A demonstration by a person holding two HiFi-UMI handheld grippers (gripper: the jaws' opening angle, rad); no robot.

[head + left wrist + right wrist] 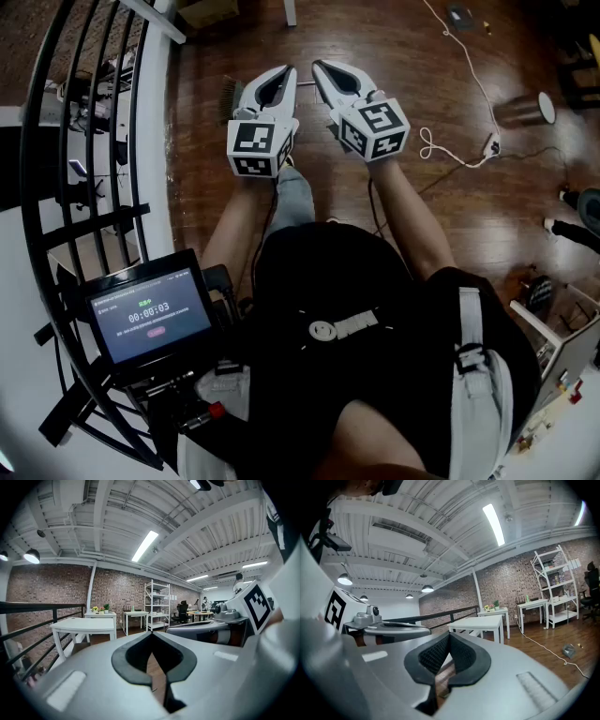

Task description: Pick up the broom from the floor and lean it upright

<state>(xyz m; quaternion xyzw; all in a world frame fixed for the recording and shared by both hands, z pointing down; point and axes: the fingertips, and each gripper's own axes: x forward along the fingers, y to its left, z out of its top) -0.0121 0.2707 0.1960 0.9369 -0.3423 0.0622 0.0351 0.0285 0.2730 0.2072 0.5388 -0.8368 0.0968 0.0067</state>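
Hovering at the start pose, nothing grabbed yet. My left gripper (283,73), grey-and-white plastic with a black-and-white marker cube, has its jaws pressed together on nothing: its own view shows only floor through the pad hollow. My right gripper (323,67), same build, is also pressed together and empty. I hold both side by side, close to level, over the dark brown wooden plank floor (394,37), which reads as lining up over the target before reaching down.

The broom (228,96) lies flat on the floor. Its dark bristly head shows just left of the left gripper, and a short pale bar between the two gripper noses looks like its handle. The rest is hidden under the tools, so I can't trace its full run.

My call is that the jaws have to spread before either can close on the handle. The black metal railing (84,141) stands near the broom head and is a likely leaning spot. The thin white cable (459,56) lies well apart on the right, out of the way
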